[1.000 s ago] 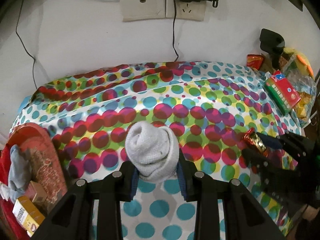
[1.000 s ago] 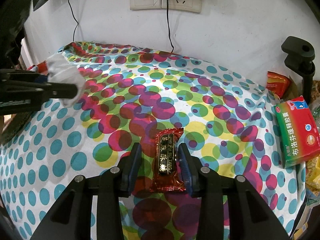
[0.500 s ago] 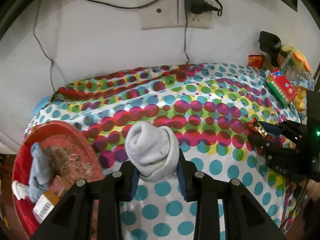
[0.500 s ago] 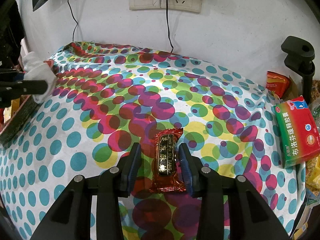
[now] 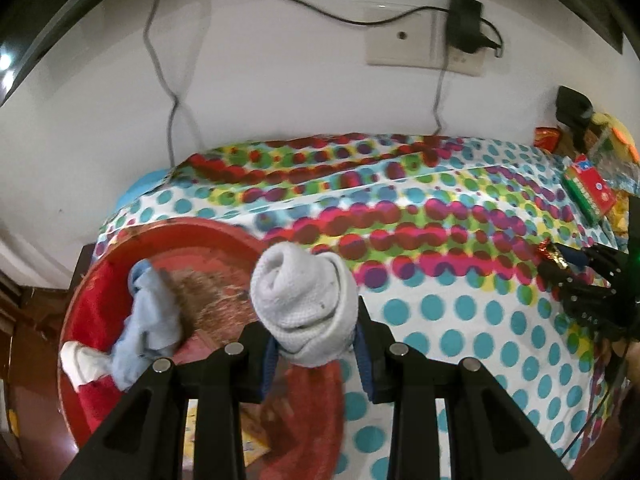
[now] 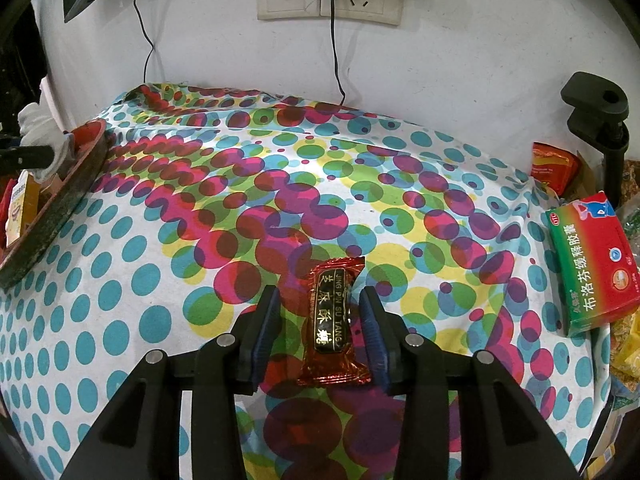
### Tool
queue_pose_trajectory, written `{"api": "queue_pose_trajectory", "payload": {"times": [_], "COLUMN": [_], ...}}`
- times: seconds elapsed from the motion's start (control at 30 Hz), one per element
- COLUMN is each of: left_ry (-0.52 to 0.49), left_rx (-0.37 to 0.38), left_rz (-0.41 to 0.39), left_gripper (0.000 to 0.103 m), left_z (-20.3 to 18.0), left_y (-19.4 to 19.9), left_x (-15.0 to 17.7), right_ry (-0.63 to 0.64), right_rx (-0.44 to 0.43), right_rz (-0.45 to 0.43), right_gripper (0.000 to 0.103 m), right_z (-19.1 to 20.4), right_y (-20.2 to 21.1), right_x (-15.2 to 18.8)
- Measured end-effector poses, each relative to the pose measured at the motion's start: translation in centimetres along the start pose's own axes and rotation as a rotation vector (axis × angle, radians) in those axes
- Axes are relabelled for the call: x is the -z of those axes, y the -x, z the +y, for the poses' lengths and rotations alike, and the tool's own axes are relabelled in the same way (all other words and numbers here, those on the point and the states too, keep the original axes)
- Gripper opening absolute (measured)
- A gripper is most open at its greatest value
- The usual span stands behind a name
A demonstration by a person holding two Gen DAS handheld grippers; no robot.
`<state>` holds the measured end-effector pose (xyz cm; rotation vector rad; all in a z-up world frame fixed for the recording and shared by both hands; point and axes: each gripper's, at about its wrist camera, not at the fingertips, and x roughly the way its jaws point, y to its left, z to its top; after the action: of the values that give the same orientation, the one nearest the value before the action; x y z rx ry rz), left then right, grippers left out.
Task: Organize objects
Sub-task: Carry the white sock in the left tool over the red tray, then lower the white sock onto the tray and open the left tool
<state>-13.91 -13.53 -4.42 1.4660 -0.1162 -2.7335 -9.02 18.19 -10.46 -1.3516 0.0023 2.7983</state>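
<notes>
My left gripper (image 5: 314, 336) is shut on a rolled white sock (image 5: 304, 300) and holds it in the air over the right rim of a round red tray (image 5: 224, 236). A light blue cloth (image 5: 150, 320) lies in the tray. In the right wrist view the sock (image 6: 36, 120) shows at the far left above the tray (image 6: 60, 204). My right gripper (image 6: 322, 308) stands low over the dotted tablecloth (image 6: 200, 240), its jaws opening. A red candy packet (image 6: 332, 320) lies flat between them, with a gap to each pad.
A red and green medicine box (image 6: 592, 264) lies at the table's right edge, by a red snack packet (image 6: 554, 164) and a black clamp (image 6: 596, 108). A yellow box (image 6: 20, 204) sits in the tray. Sockets and cables hang on the wall behind.
My left gripper has carried the sock leftward from mid-table to over the red tray. The right gripper stayed in place and its jaws have widened a little around the candy.
</notes>
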Motion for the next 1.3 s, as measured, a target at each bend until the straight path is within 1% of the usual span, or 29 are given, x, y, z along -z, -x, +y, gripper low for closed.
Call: {"api": "queue_pose_trajectory", "payload": {"times": [0.1, 0.23, 0.43, 0.53, 0.73, 0.77, 0.97, 1.1, 1.17, 1.23, 1.3], "left_ry": [0.013, 0.038, 0.096, 0.126, 0.196, 0.203, 0.267, 0.307, 0.329, 0.353, 0.358], "left_rx": [-0.025, -0.049, -0.095, -0.106, -0.126, -0.143, -0.149, -0.177, -0.189, -0.19, -0.222], "left_rz": [0.001, 0.009, 0.018, 0.027, 0.018, 0.02, 0.024, 0.027, 0.042, 0.03, 0.009], "left_gripper": [0.033, 0.033, 0.033, 0.033, 0.033, 0.033, 0.035, 0.036, 0.038, 0.043, 0.045], "left_z": [1.8, 4.2, 8.1, 10.0, 13.4, 13.9, 16.5, 17.7, 18.2, 18.7, 18.8], "left_y": [0.3, 0.6, 0.5, 0.3, 0.4, 0.3, -0.1, -0.1, -0.1, 0.3, 0.9], "left_x": [0.4, 1.0, 2.3, 3.0, 3.8, 3.9, 4.9, 5.4, 5.8, 6.3, 6.7], "right_ry": [0.0, -0.003, -0.001, -0.002, -0.001, -0.002, 0.001, 0.0, -0.002, -0.002, -0.004], "right_rx": [0.0, 0.006, 0.005, 0.004, 0.005, 0.005, 0.005, 0.002, 0.0, 0.0, -0.003], "right_rz": [0.0, 0.001, 0.001, 0.001, 0.001, 0.002, 0.001, 0.001, 0.001, 0.001, 0.0], "right_gripper": [0.039, 0.042, 0.043, 0.043, 0.044, 0.044, 0.045, 0.045, 0.045, 0.045, 0.045], "right_z": [0.0, -0.1, -0.1, -0.1, -0.2, -0.4, -0.3, -0.1, -0.4, -0.3, -0.2], "right_y": [0.0, -0.1, 0.0, -0.1, -0.1, -0.2, -0.1, -0.1, -0.2, -0.2, -0.2], "right_x": [0.0, 0.0, 0.0, 0.0, 0.0, -0.1, -0.1, 0.0, 0.0, 0.0, 0.0]}}
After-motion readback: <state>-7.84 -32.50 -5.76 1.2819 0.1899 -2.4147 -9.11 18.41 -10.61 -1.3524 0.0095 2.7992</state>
